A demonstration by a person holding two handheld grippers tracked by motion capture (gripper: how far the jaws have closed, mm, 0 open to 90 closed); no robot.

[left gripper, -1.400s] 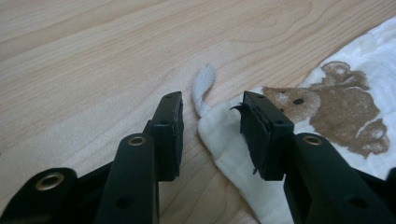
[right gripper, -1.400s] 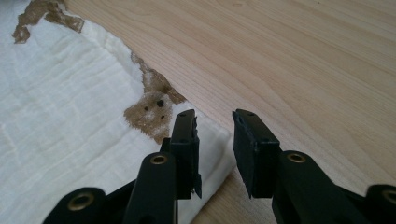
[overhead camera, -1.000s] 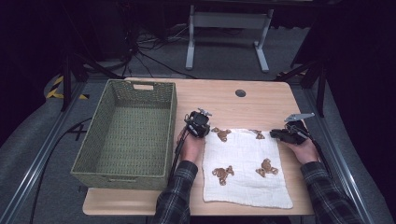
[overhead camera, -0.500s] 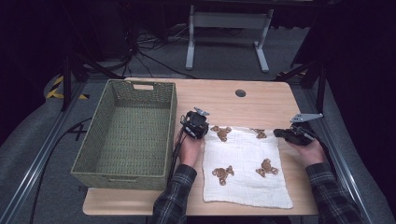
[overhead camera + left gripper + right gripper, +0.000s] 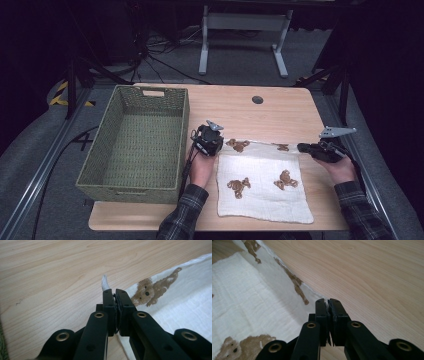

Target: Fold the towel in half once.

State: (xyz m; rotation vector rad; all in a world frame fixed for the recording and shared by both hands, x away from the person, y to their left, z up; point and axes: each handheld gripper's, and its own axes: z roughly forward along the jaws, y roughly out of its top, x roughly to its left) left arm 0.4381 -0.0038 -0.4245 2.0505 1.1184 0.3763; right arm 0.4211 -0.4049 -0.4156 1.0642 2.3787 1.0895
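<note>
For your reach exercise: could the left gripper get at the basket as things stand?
Probably not yet: the left gripper is shut on the cloth corner. Otherwise the basket sits right beside it, with nothing between.

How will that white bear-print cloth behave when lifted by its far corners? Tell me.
Probably floppy: the cloth is thin, and its far edge already bends up off the table between the left tool and right tool. Likely light, and it should sag in the middle.

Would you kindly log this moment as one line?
left gripper: shut on cloth corner | right gripper: shut on opposite far corner | far edge lifted | basket: empty
</note>
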